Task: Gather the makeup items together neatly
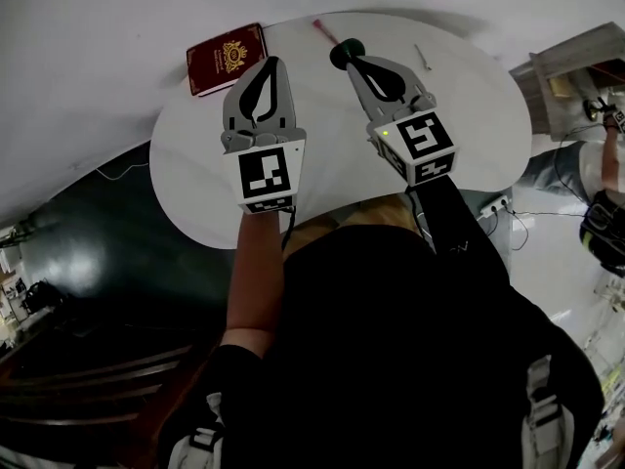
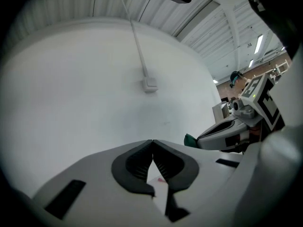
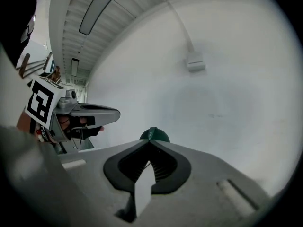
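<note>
On the round white table [image 1: 469, 135] lie a dark red booklet-like case with a gold crest [image 1: 227, 59], a thin pink stick [image 1: 322, 27], a small pale stick [image 1: 422, 57] and a dark green round item [image 1: 346, 54]. My left gripper [image 1: 270, 62] is shut and empty, just right of the red case. My right gripper [image 1: 350, 64] is shut too, its tips right behind the green item [image 3: 154, 135]; whether they touch it I cannot tell. The left gripper view shows its jaws [image 2: 152, 141] meeting, with the right gripper [image 2: 227, 134] and the green item [image 2: 190, 139] beside them.
A white wall stands behind the table, with a cable and a small box [image 2: 150, 84] on it. Dark floor [image 1: 88, 252] lies left of the table. Another person [image 1: 605, 193] and some cables are at the right edge.
</note>
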Motion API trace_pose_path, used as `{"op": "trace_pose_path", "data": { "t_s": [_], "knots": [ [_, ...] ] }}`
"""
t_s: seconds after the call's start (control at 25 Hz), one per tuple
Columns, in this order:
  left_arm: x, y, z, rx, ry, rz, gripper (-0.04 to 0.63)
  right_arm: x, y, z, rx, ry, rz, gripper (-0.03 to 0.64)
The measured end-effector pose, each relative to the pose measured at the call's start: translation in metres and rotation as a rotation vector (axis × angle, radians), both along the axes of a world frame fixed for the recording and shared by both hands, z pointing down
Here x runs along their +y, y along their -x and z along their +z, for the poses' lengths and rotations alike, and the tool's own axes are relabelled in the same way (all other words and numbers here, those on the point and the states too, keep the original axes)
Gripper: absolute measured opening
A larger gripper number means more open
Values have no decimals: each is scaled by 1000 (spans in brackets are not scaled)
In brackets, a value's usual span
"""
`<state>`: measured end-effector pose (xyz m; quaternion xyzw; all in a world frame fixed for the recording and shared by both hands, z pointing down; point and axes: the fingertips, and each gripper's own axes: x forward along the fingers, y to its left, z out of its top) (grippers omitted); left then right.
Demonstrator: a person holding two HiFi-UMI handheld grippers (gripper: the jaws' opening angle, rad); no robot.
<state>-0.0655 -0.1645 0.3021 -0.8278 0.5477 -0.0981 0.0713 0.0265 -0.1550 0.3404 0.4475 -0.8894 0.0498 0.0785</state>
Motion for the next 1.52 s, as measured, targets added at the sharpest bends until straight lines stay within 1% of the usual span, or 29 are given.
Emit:
{"op": "trace_pose_path", "data": {
  "t_s": [0.16,0.36,0.44,0.56,0.64,0.84,0.96,1.12,1.24,1.32,1.48,1.52],
  "knots": [
    [5,53,16,-1,41,-90,9,1,56,9,24,15,-92,5],
    [2,82,24,1,48,-106,9,-5,91,17,16,35,-117,5],
    [1,91,29,3,62,-116,9,-8,101,29,46,63,-131,6],
    [1,103,35,-1,76,-129,9,-11,113,77,135,189,-161,5],
    [0,111,38,1,85,-141,9,-9,123,113,178,270,-179,6],
    [0,128,49,5,113,-159,9,6,139,193,237,463,-210,6],
    [1,134,58,7,135,-165,9,16,144,231,253,573,-214,6],
    [6,138,65,-3,151,-171,9,25,137,272,297,676,-183,6],
    [7,143,67,-9,161,-184,9,26,134,286,309,722,-162,6],
    [7,144,68,-2,158,-180,9,27,134,290,311,737,-156,6],
    [7,143,68,0,154,-173,9,25,137,288,314,722,-152,8],
    [7,144,68,0,154,-173,9,24,138,287,317,712,-151,24]
  ]
}}
